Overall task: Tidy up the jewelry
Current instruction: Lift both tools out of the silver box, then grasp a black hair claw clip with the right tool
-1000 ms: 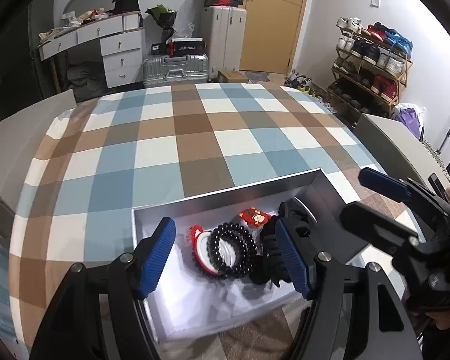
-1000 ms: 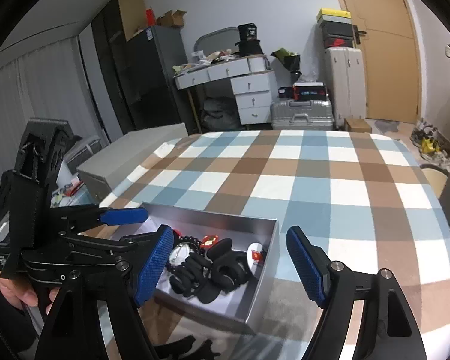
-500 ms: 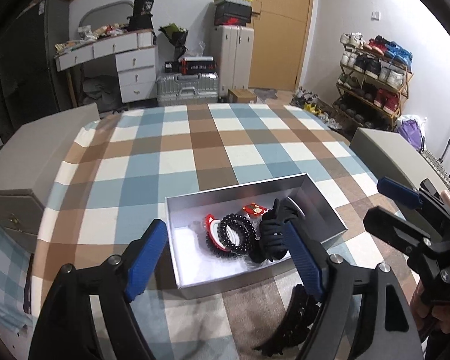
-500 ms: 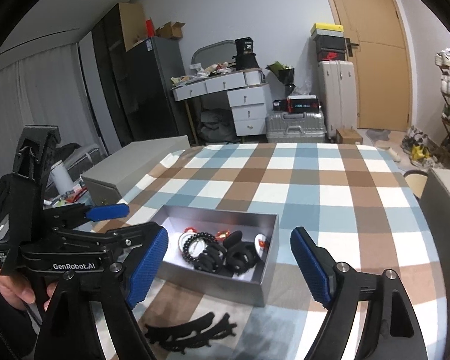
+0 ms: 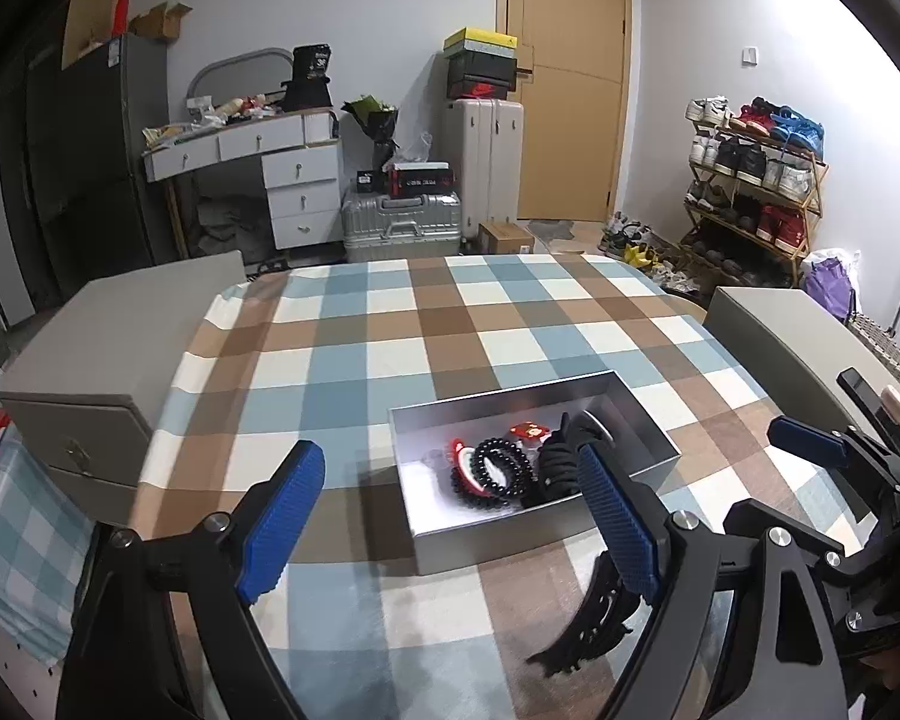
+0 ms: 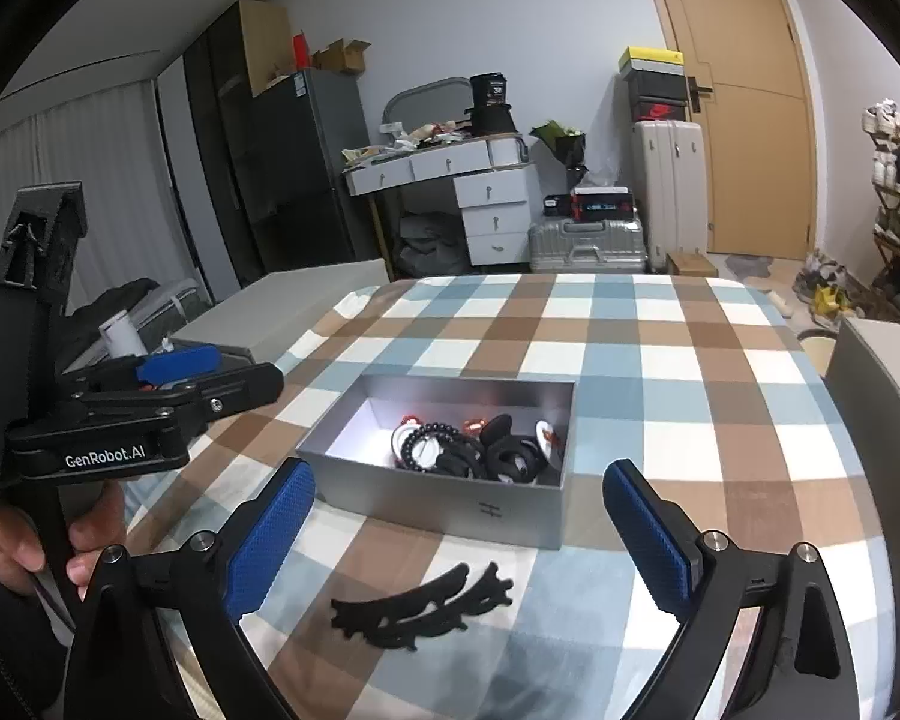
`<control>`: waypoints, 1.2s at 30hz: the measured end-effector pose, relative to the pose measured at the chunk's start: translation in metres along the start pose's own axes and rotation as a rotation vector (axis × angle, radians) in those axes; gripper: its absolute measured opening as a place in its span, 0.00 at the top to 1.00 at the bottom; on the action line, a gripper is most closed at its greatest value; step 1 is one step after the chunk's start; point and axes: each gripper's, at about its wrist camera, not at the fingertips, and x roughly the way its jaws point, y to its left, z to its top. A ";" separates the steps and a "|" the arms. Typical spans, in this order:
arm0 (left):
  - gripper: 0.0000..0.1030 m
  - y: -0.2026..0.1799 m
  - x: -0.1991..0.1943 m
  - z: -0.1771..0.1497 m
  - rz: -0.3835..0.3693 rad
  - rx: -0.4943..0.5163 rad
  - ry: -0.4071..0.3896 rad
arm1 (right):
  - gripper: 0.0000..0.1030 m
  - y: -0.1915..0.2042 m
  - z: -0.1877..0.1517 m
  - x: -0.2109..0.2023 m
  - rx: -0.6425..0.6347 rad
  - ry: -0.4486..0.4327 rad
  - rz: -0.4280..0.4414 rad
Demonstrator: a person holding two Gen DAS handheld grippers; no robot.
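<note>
Both the left gripper (image 5: 450,516) and right gripper (image 6: 459,531) are held wide open, empty, above the checked worktop (image 6: 660,360). Bracelets (image 6: 426,447) lie in the grey box (image 6: 450,498); a black hair claw (image 6: 420,606) lies just before it.

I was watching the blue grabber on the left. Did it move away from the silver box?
Yes. The left gripper pulled up and back from the silver box; a second ago its fingers reached inside, now the whole box shows ahead.
</note>
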 end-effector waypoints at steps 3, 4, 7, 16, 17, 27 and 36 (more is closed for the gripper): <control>0.15 0.005 -0.005 -0.007 0.011 -0.021 -0.012 | 0.01 0.004 -0.003 -0.003 0.007 0.003 -0.003; 0.13 0.006 -0.005 -0.011 0.015 -0.035 -0.014 | 0.01 0.004 -0.004 -0.003 0.009 0.007 -0.004; 0.04 0.010 -0.006 -0.032 0.036 -0.071 -0.010 | 0.00 0.007 -0.014 0.000 0.019 0.039 -0.001; 0.03 0.031 0.000 -0.081 0.061 -0.170 0.084 | 0.01 0.003 -0.061 0.027 0.076 0.208 0.008; 0.03 0.032 0.000 -0.083 0.064 -0.174 0.091 | 0.01 0.003 -0.065 0.030 0.079 0.220 0.006; 0.03 0.031 0.000 -0.102 0.048 -0.180 0.132 | 0.18 0.004 -0.072 0.047 0.085 0.264 0.005; 0.03 0.034 -0.001 -0.105 0.033 -0.193 0.140 | 0.50 0.006 -0.070 0.063 0.062 0.303 -0.034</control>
